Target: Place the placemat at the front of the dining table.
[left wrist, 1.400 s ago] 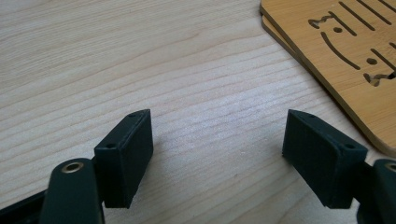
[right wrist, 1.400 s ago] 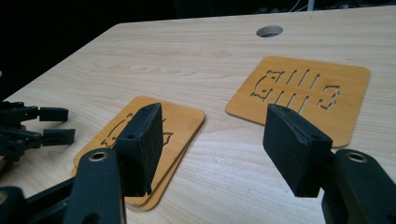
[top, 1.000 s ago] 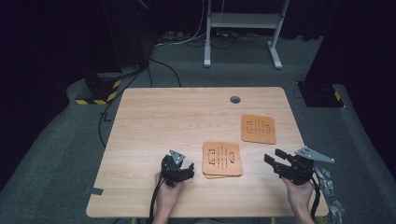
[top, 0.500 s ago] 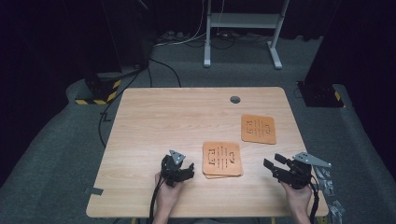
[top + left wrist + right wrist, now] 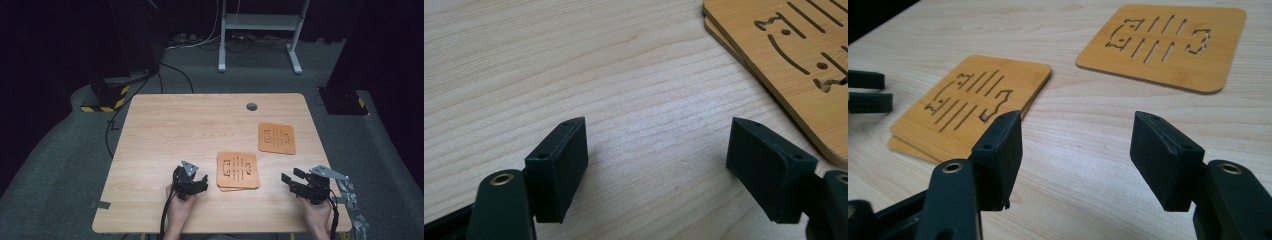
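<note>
So there's a stack of two bamboo coasters (image 5: 238,170) sitting near the front middle of the wooden tabletop (image 5: 175,130), and a single coaster (image 5: 276,138) lies flat farther back to the right, well apart from the stack. The left gripper (image 5: 196,182) rests just beside the stack's left edge, jaws spread wide with nothing but bare wood between them. The right gripper (image 5: 292,180) sits off to the stack's right, pointing toward it, jaws also spread and holding nothing.
</note>
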Motion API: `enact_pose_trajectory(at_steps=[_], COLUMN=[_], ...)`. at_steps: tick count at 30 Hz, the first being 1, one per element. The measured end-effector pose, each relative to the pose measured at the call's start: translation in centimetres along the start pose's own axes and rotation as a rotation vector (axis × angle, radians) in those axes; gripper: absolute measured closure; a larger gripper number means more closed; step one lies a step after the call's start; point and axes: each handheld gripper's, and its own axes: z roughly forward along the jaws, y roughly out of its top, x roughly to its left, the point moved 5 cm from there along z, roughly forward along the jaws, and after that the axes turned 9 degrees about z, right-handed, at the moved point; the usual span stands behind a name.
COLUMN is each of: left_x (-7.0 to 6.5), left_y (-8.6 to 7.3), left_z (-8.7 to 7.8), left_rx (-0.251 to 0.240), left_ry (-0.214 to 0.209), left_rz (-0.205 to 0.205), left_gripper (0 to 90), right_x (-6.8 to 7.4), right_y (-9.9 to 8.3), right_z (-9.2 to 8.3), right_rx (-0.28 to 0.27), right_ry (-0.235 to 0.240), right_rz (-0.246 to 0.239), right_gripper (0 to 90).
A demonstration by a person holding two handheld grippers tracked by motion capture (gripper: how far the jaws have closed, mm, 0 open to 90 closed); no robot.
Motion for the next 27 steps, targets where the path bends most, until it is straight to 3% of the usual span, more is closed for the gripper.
enact_pose_trajectory(at_steps=[13, 17, 18, 21, 27], left_x=[0.0, 0.0, 0.0, 0.0, 0.0], left_y=[0.0, 0.0, 0.0, 0.0, 0.0], left_z=[0.0, 0.0, 0.0, 0.0, 0.0], left_rx=[0.0, 0.0, 0.0, 0.001, 0.001], left_ry=[0.0, 0.0, 0.0, 0.0, 0.0], left_rz=[0.0, -0.001, -0.001, -0.001, -0.001], left_gripper=[24.4, 24.4, 24.4, 24.4, 24.4], right_x=[-1.1, -1.3, -1.1, -1.3, -1.3], right_y=[-1.4, -1.7, -1.8, -1.9, -2.2], right_z=[1.6, 1.9, 1.9, 2.2, 2.5], right_rx=[0.053, 0.076, 0.085, 0.08, 0.114], right_ry=[-0.07, -0.091, -0.095, -0.11, -0.125], right_rz=[-0.029, -0.05, -0.034, -0.07, -0.07], right_gripper=[37.3, 37.2, 37.1, 37.0, 36.5])
